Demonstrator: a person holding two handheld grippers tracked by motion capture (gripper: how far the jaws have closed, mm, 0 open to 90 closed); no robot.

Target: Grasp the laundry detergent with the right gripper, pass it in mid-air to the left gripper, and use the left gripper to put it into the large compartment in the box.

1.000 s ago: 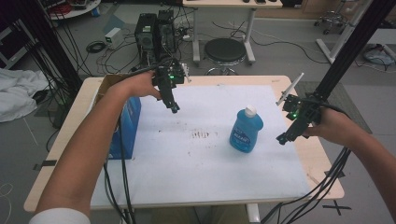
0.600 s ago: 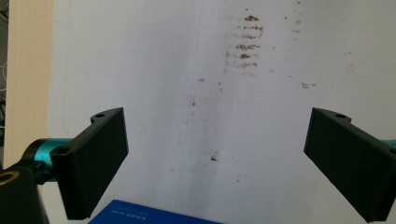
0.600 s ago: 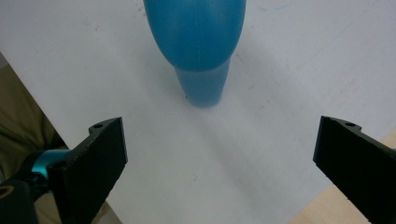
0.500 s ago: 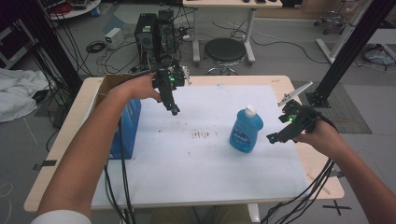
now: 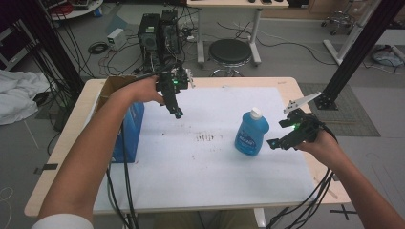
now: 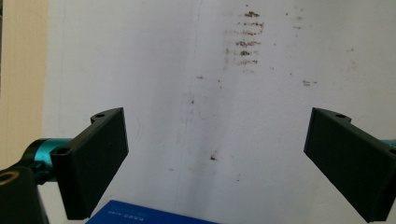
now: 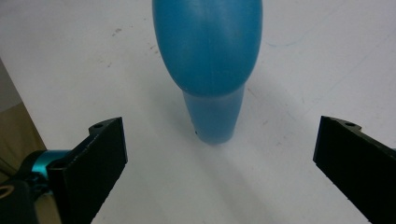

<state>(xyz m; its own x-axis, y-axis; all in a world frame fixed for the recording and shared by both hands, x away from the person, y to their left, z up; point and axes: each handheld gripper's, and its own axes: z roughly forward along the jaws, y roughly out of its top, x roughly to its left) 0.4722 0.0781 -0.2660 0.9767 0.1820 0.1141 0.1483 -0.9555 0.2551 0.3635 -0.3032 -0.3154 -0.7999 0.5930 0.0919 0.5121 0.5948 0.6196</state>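
Right gripper (image 5: 276, 142) is spread wide, low beside the blue bottle (image 5: 251, 133), which stands upright just ahead of its jaws, untouched. Left gripper (image 5: 176, 112) hangs agape above the white mat (image 5: 200, 171), nothing between.

Right gripper (image 7: 219, 172) fingers (image 7: 95, 163) spread wide apart at the lower corners, blue bottle (image 7: 208, 60) standing upright on the white desk (image 7: 303, 70) ahead between them, untouched, faint dark specks on the surface nearby.
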